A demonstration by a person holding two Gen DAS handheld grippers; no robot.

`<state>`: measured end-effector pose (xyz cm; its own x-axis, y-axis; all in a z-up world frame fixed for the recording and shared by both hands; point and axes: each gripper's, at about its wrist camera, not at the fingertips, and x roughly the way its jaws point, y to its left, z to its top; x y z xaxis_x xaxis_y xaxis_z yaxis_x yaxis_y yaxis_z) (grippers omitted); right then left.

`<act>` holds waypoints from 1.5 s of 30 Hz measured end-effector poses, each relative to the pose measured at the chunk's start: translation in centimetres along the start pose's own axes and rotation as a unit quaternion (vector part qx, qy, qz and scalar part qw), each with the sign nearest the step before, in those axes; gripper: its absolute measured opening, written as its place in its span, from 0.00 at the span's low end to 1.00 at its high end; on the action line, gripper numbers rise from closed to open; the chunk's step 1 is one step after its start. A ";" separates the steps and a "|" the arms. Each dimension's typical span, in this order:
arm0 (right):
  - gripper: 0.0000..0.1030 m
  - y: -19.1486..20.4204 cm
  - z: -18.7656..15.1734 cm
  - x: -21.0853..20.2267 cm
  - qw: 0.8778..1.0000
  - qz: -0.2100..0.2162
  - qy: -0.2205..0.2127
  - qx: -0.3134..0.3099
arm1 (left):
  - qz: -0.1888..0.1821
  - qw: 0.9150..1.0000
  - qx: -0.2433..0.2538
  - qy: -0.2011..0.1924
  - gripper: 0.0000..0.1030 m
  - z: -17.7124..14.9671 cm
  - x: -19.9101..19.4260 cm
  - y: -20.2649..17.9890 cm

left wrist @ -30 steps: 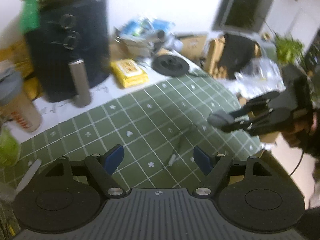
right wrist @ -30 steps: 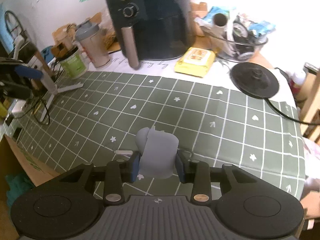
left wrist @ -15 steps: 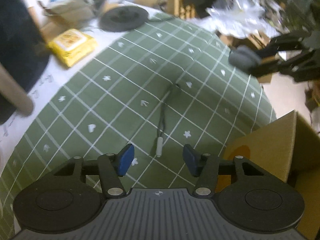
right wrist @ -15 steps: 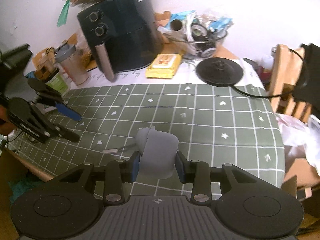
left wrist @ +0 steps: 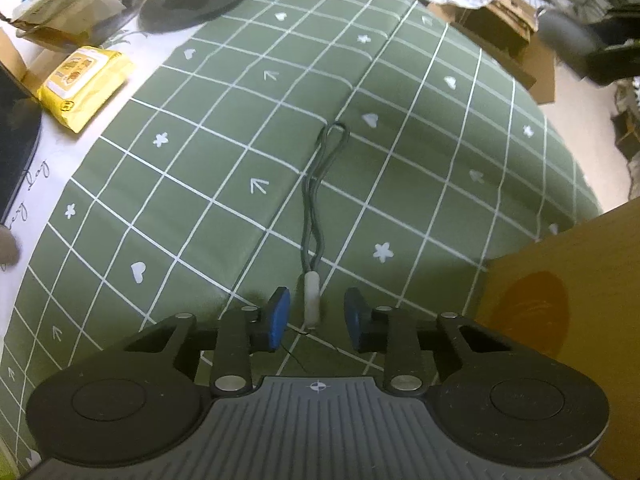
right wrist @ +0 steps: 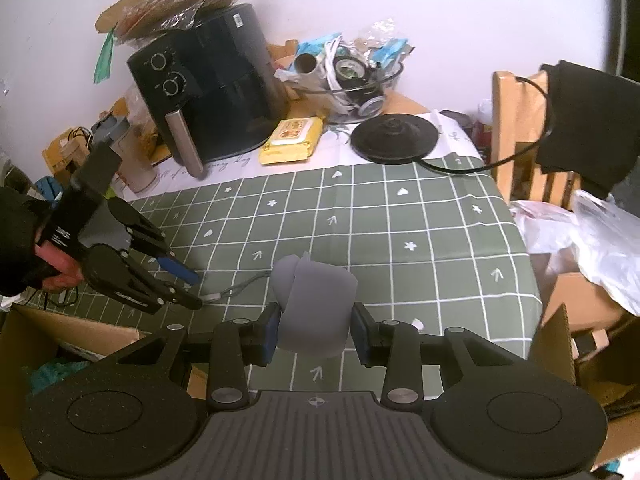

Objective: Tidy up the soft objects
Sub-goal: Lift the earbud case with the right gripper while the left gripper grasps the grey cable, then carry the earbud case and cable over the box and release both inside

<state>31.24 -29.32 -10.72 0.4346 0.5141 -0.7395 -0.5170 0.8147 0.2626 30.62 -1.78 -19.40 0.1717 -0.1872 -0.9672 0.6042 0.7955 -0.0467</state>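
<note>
A dark grey cord (left wrist: 320,192) with a white end piece (left wrist: 311,300) lies on the green checked tablecloth (left wrist: 224,152). My left gripper (left wrist: 317,314) points down over it. Its jaws are closing, with the white end piece between the blue pads (left wrist: 280,312), which stand clear of it on both sides. The right wrist view shows the same cord (right wrist: 244,285) and the left gripper (right wrist: 188,290), held by a hand at the left. My right gripper (right wrist: 314,334) is shut on a soft grey case (right wrist: 316,304), held above the cloth's near edge.
A black air fryer (right wrist: 208,88), a yellow wipes pack (right wrist: 292,140), a black kettle base (right wrist: 394,138) and a glass bowl of clutter (right wrist: 348,76) stand at the back. Cardboard boxes (left wrist: 560,300) (right wrist: 60,344) sit below the table edge. A wooden chair (right wrist: 520,128) stands on the right.
My left gripper has dropped toward the cord and rolled, and its jaws have narrowed around the white end piece. My right gripper has shifted sideways, still holding the grey case.
</note>
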 end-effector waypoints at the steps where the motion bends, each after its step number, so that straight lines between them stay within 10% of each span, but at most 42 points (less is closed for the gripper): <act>1: 0.39 -0.1 -0.2 -0.2 1.000 -0.002 -0.001 0.002 | 0.002 1.000 0.002 0.003 0.24 0.0 0.3 -0.1; 7: 0.39 -0.3 -1.3 -1.4 1.000 -0.010 -0.008 0.016 | 0.018 1.000 0.013 0.011 0.09 -0.3 1.3 -0.5; 25: 0.39 1.2 -0.9 -4.2 0.999 -0.003 -0.035 0.006 | 0.054 0.994 -0.044 -0.085 0.09 -1.2 -5.3 0.2; 45: 0.39 8.8 1.4 -7.6 0.995 0.070 -0.032 -0.070 | 0.099 0.954 -0.152 -0.239 0.09 -6.9 -20.0 -3.4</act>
<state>24.40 -25.69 -1.98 0.3947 0.6402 -0.6590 -0.6722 0.6902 0.2679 19.72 3.24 -1.66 0.6382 -0.2002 -0.7434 0.2821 0.9592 -0.0161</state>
